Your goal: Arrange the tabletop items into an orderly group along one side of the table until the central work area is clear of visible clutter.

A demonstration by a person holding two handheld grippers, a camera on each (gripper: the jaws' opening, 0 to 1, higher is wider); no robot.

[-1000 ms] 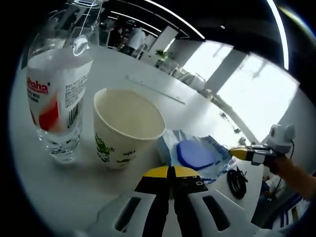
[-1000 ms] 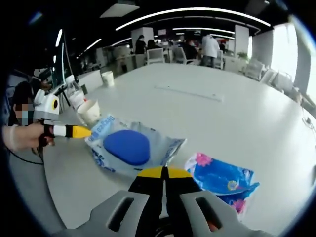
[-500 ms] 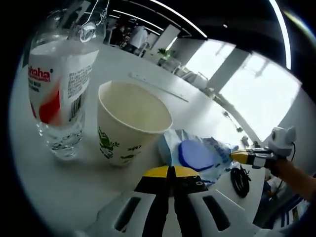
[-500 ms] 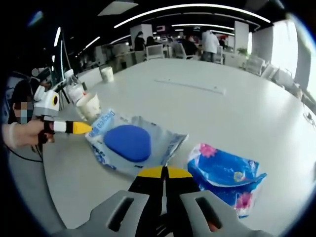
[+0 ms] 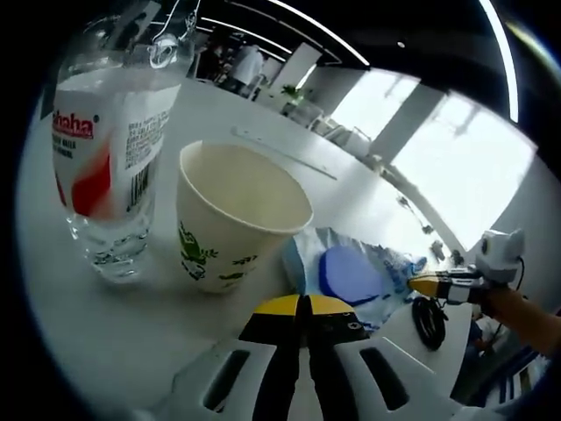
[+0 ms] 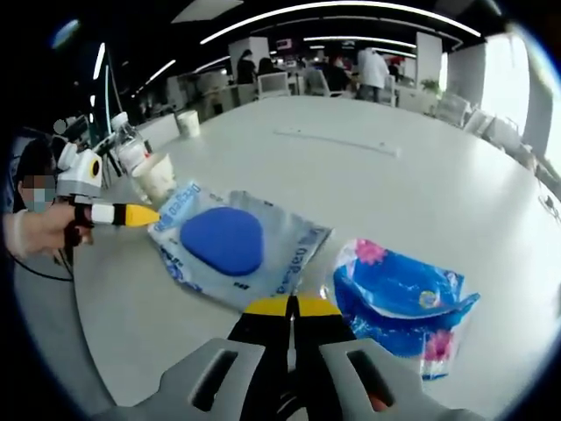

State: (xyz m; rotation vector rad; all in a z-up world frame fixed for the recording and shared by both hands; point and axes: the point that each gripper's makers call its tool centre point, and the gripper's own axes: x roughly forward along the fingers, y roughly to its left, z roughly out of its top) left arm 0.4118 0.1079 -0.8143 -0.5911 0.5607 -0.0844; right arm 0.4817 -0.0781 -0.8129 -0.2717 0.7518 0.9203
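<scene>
Cup (image 5: 237,215) stands just ahead of the left gripper (image 5: 296,304), beside the bottle (image 5: 105,149); both grippers' jaws pressed together, empty.

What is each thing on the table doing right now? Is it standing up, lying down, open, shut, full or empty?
Water bottle: standing upright, water inside.
Paper cup: standing upright, open top, looks empty.
Clear packet with the blue pad: lying flat on the table.
Blue flowered packet: lying flat, crumpled.
Black cable: lying coiled near the table edge.
Left gripper: jaws shut, holding nothing.
Right gripper: jaws shut, holding nothing.
</scene>
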